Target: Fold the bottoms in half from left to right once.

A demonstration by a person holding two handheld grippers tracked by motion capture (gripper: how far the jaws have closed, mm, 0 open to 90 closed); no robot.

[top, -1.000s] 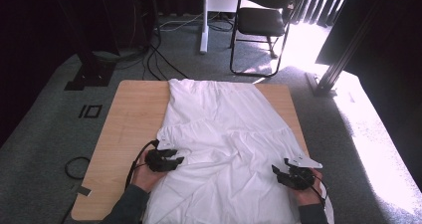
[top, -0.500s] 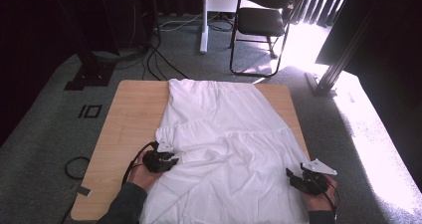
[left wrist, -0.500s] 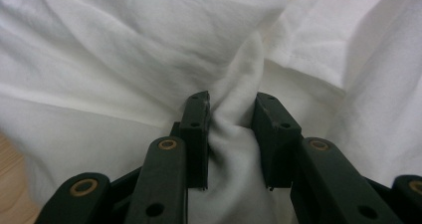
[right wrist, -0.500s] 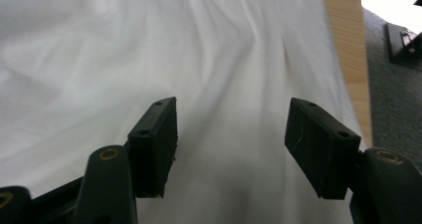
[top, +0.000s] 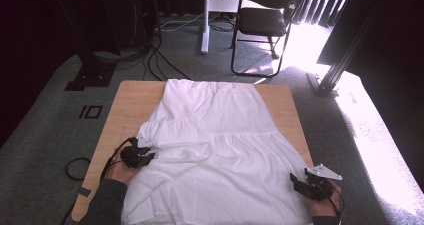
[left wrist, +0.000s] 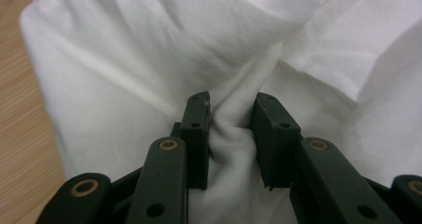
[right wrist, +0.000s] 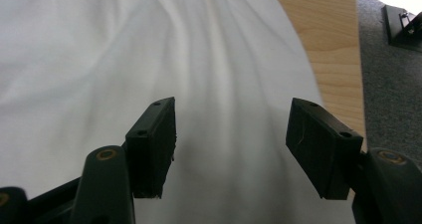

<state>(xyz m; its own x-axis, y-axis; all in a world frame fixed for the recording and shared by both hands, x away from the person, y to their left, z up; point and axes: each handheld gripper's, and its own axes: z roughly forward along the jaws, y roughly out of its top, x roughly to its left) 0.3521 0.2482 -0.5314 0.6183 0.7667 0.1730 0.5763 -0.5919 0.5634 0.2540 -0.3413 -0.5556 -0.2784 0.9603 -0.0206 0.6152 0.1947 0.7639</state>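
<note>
A white skirt-like garment (top: pixel 215 135) lies spread over the wooden table (top: pixel 130 100). At its left edge my left gripper (top: pixel 145 155) is shut on a bunched fold; its jaws have just been closing. In the left gripper view the pads of the left gripper (left wrist: pixel 231 122) squeeze the white cloth (left wrist: pixel 149 59) between them. My right gripper (top: pixel 296 181) stands open at the garment's near right edge, and its jaws have just been opening. The right gripper (right wrist: pixel 231 134) hovers over smooth fabric (right wrist: pixel 99 45) with nothing between its pads.
Bare wood (right wrist: pixel 323 25) shows to the right of the cloth, and the table edge drops to grey carpet there. Beyond the table stand a black chair (top: pixel 262 20), a white pole (top: pixel 204 20) and floor cables (top: pixel 165 60). A metal frame leg (top: pixel 340 60) rises at the right.
My left hand has slid left along the garment's edge and its jaws have closed on the fold. My right hand has drifted right, toward the near corner.
</note>
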